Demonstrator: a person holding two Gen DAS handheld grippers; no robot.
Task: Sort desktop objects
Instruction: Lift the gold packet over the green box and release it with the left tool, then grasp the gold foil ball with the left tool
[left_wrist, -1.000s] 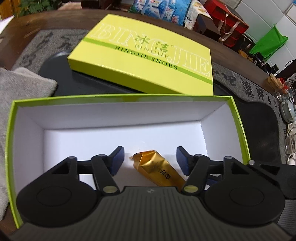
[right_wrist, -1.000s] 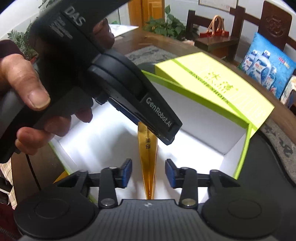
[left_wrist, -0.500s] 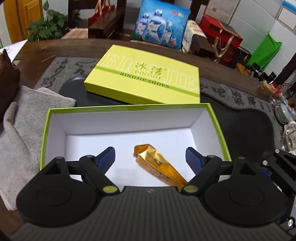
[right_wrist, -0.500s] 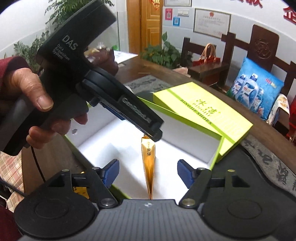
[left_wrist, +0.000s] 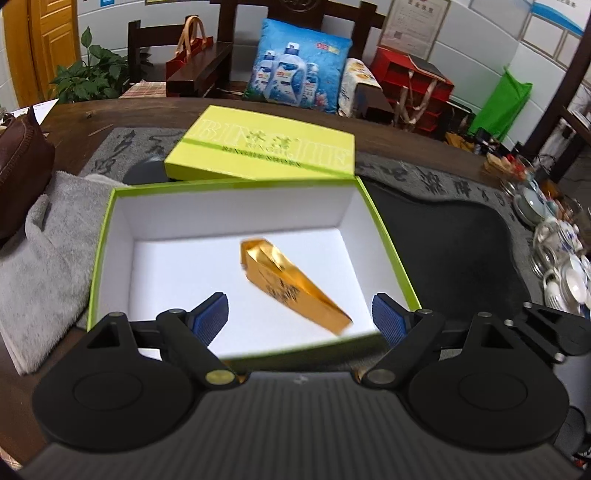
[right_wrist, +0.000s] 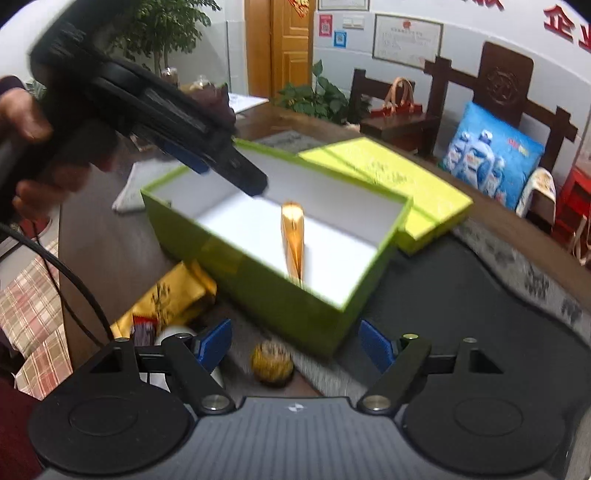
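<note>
Here, left wrist view: left gripper (left_wrist: 299, 314) jaws spread, just opened wider, nothing between; gold packet (left_wrist: 291, 286) lay on green box (left_wrist: 99, 258) floor. Right wrist view: right gripper (right_wrist: 295, 343) likewise spread, empty, just outside box's near corner.

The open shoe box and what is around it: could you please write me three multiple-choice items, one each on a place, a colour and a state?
1. Where does the gold foil packet lie?
A. inside the open shoe box
B. on the grey towel
C. on the lid

2. What colour is the box lid?
A. red
B. yellow-green
C. white

3. How does the left claw stand?
A. shut on the packet
B. shut, holding nothing
C. open, holding nothing

Answers: 1 A, it rests on the white box floor; 2 B, it matches the box rim; 3 C, its blue pads stand wide apart, clear of the packet.
</note>
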